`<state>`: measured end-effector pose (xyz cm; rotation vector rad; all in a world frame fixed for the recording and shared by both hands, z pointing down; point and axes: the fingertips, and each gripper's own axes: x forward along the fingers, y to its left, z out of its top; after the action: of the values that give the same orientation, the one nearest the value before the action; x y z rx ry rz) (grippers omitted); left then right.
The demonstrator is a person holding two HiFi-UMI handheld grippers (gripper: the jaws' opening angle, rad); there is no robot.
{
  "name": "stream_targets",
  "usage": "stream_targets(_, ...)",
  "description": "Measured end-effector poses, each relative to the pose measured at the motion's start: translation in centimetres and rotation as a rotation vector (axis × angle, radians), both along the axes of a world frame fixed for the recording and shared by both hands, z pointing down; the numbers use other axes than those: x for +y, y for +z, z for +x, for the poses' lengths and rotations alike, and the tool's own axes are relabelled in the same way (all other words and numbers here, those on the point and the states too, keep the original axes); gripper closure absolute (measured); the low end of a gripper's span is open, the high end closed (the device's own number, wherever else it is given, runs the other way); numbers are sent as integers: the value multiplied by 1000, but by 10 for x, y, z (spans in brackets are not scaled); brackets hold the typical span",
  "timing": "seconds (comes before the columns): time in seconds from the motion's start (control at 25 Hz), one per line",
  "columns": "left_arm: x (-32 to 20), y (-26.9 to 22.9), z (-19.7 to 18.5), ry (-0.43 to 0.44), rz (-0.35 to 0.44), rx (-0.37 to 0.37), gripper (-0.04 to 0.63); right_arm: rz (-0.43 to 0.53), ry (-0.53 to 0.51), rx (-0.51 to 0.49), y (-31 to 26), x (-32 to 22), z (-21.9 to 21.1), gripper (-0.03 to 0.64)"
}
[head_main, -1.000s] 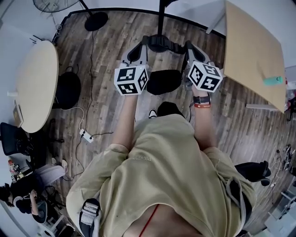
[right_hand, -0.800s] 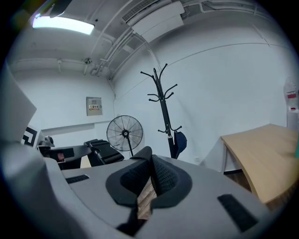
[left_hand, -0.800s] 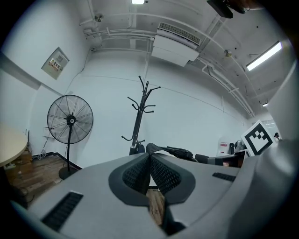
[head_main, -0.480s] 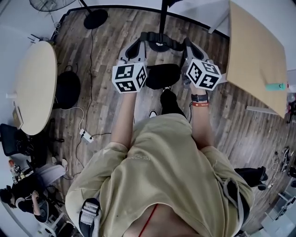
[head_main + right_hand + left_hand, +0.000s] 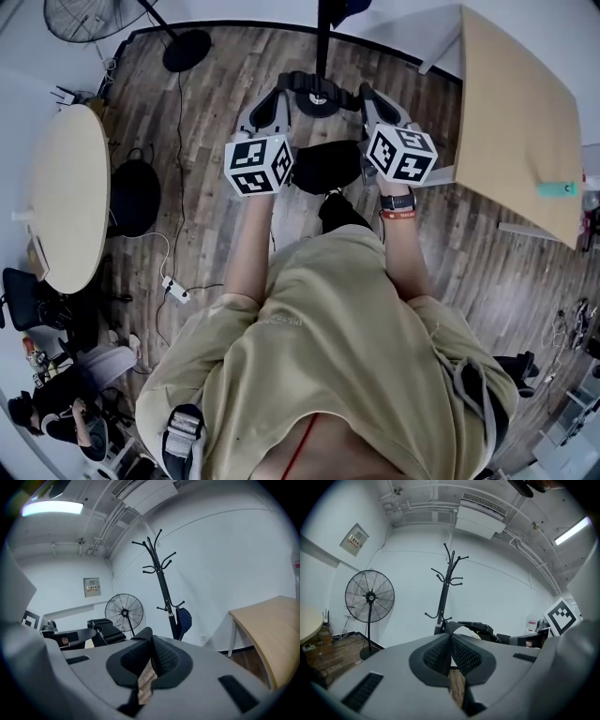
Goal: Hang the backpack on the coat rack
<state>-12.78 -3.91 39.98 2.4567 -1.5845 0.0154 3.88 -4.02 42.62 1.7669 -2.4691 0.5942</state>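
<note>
One black backpack (image 5: pixel 328 167) hangs low between two hand-held tongs, above the wooden floor (image 5: pixel 216 112) and just in front of the person's body. Left tongs (image 5: pixel 451 641) and right tongs (image 5: pixel 150 644) are each closed tight on its top strap (image 5: pixel 476 627), which stretches between them, probably to spread the loop for a hook. Straight ahead stands the coat rack (image 5: pixel 447 585), near but not touching. A dark blue item (image 5: pixel 184 618) already hangs on a lower hook. From above, marker cubes hide part of the backpack, and the rack's hooks are cut off.
</note>
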Motion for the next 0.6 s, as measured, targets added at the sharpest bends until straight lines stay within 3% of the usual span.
stream_targets(0.6, -96, -1, 32, -53, 22, -69, 571, 12, -37, 23, -5, -102, 34, 600)
